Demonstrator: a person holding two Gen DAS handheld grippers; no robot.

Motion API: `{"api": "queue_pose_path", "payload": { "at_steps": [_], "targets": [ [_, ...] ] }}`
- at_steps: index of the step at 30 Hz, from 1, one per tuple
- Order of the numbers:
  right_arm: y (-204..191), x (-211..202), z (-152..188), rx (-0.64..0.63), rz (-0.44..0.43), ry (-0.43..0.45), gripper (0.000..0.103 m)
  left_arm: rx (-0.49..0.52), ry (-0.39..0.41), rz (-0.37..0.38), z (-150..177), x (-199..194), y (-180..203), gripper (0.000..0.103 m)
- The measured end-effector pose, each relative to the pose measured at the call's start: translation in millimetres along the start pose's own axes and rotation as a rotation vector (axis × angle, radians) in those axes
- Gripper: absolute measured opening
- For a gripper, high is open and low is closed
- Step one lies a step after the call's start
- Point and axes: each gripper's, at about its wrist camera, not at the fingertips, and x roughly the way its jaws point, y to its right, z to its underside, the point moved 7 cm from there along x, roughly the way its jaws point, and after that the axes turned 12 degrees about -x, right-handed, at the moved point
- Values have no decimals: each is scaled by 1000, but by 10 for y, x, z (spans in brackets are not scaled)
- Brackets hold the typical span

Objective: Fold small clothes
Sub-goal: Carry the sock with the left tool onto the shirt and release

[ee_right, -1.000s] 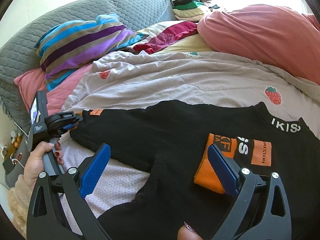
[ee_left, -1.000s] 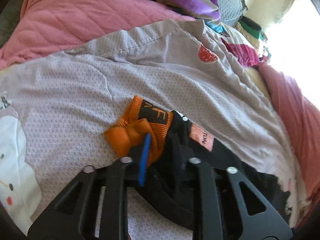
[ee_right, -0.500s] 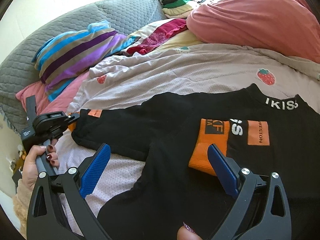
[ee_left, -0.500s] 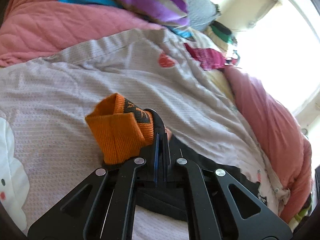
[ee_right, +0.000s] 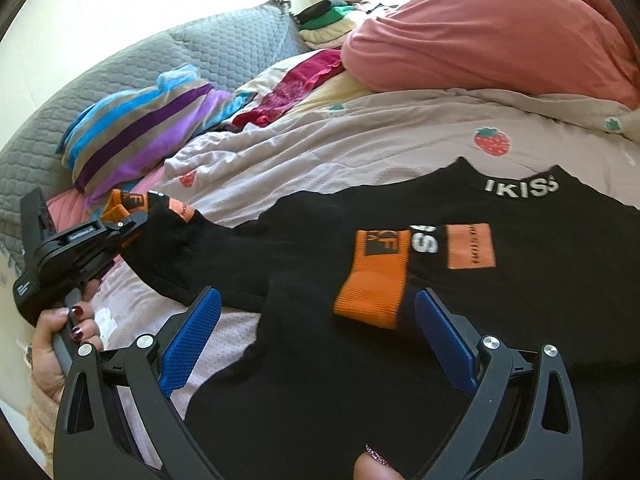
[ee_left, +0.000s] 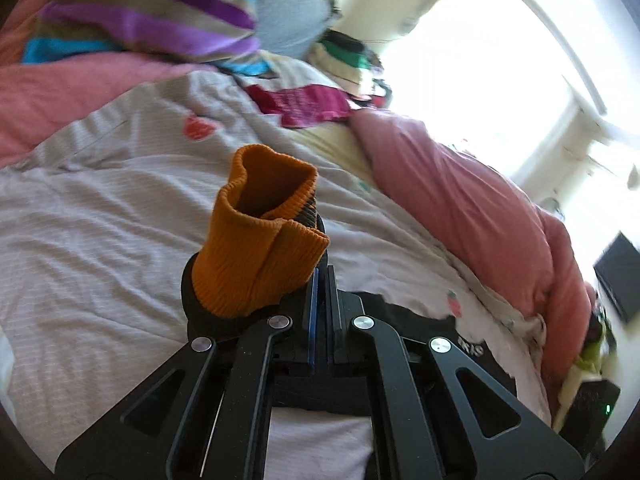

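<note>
A black long-sleeved top (ee_right: 460,320) with orange cuffs lies spread on a pale strawberry-print bedspread (ee_right: 360,148) on the bed, its "IKISS" neckline at the far right.

The left hand-held gripper (ee_left: 320,280) is pinched fully together on the left sleeve just behind its orange cuff (ee_left: 260,248), with the black fabric caught between the blue pads. In the left wrist view the cuff stands up off the bedspread with its opening facing the camera. This suggests the sleeve end is being lifted so it can be carried across the body of the top. In the right wrist view the same hand-held gripper (ee_right: 132,224) sits at the far left, held by a hand (ee_right: 60,332), with the sleeve trailing from it toward the torso.

The other orange cuff (ee_right: 376,280) already lies flat on the chest, beside the orange patch (ee_right: 470,246). That sleeve looks folded in.

The right hand-held gripper (ee_right: 316,332) is spread wide and holds nothing. It hovers near the folded cuff, probably ready to pin the cloth while the left sleeve comes over.

A striped blanket (ee_right: 140,132) and a pink quilt (ee_right: 500,36) lie at the far side, clear of the work.
</note>
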Motion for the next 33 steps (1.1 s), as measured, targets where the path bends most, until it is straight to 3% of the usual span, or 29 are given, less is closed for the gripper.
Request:
{"api": "queue_pose_path", "payload": {
  "at_steps": [10,20,23,26,28,33],
  "targets": [
    [357,-276,92,59,58,21,97,179,-70,150,451,-46,685,0],
    [801,-532,238,131,138,33,97,333,-210,196,1121,233,1100,0],
    [879,-554,275,155,148,28,97,346,-251,241,1271,247,1166,1],
    [930,-557,307,176,149,21,97,384,-266,284,1349,200,1253,18],
    [927,-547,332,186,140,13,97,396,-253,286,1362,166,1288,18],
    [700,-409,402,155,67,-37,97,362,-205,209,1166,189,1134,40]
  ]
}}
